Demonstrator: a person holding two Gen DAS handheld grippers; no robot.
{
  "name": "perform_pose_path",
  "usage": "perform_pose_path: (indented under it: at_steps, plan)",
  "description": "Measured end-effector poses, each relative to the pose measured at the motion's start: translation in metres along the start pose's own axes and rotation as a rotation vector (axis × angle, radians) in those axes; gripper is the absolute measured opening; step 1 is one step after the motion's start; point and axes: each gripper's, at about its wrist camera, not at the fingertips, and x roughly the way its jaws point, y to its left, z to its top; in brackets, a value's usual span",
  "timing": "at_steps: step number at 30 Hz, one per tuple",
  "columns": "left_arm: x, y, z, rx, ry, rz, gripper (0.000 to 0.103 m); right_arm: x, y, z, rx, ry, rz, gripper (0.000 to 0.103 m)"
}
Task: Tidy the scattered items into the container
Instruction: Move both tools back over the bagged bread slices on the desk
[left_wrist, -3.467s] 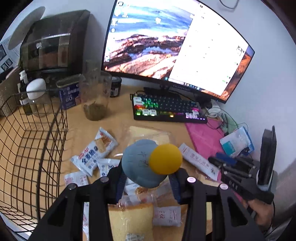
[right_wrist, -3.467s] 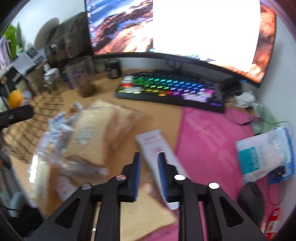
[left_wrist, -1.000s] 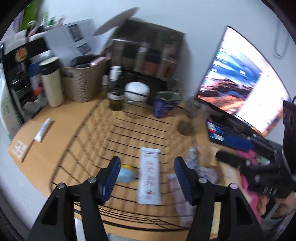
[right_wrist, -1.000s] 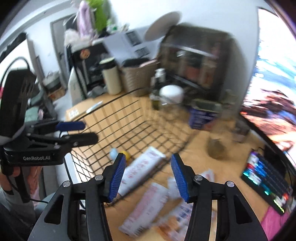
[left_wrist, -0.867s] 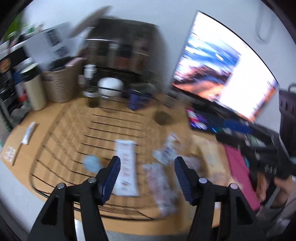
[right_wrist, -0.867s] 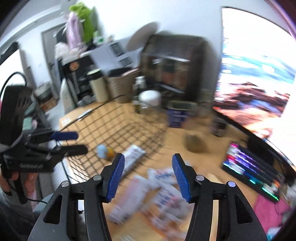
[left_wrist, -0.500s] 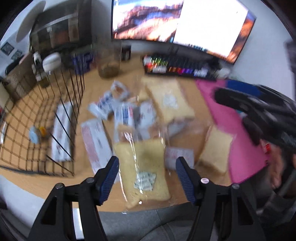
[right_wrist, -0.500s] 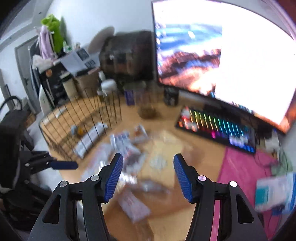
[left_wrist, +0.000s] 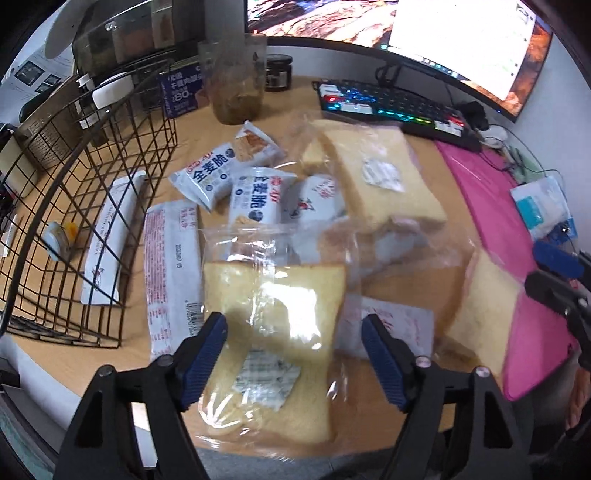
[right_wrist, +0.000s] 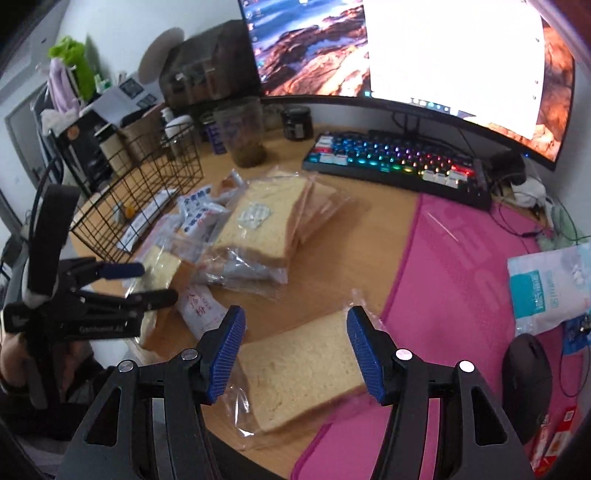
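Note:
My left gripper (left_wrist: 293, 332) hovers over a bagged bread slice (left_wrist: 273, 321) near the desk's front edge. Its jaws are opening, and the pads do not touch the bag. My right gripper (right_wrist: 294, 328) stands open above another bagged slice (right_wrist: 299, 365) lying half on the pink mat (right_wrist: 461, 266). The black wire basket (left_wrist: 110, 184) at left holds a long white packet (left_wrist: 107, 236) and a small blue and yellow item (left_wrist: 59, 238). On the desk lie a long white and pink packet (left_wrist: 171, 266), blue and white snack packets (left_wrist: 210, 175), a bagged loaf (left_wrist: 373, 173) and a small white sachet (left_wrist: 388, 325).
A lit keyboard (right_wrist: 395, 166) and a monitor (right_wrist: 406, 48) stand at the back. A plastic jar (left_wrist: 236, 81) and a dark jar (left_wrist: 279, 72) stand behind the snacks. A mouse (right_wrist: 526, 376) and a teal and white pack (right_wrist: 546, 291) lie at right.
Both grippers swung from over the basket to the right and down over the scattered bread bags. The left jaws widened. The blue and yellow item and a white packet now lie in the basket.

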Motion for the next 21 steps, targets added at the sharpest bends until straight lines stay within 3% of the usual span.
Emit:
perform_pose_path:
  at_steps: [6, 11, 14, 21]
  plan:
    - [0.013, 0.004, 0.005, 0.079, 0.011, 0.122, 0.083, 0.015, 0.001, 0.002, 0.016, 0.019, 0.029, 0.058]
    - [0.0, 0.03, 0.011, -0.025, 0.004, -0.013, 0.083, 0.022, 0.006, 0.008, 0.004, 0.024, 0.036, 0.058]
    - [0.004, 0.039, 0.013, -0.02, 0.045, -0.01, 0.083, 0.024, 0.011, 0.012, 0.002, 0.011, 0.051, 0.058]
    - [0.017, 0.046, 0.009, -0.027, 0.06, -0.013, 0.086, 0.038, 0.02, 0.017, -0.005, 0.033, 0.078, 0.058]
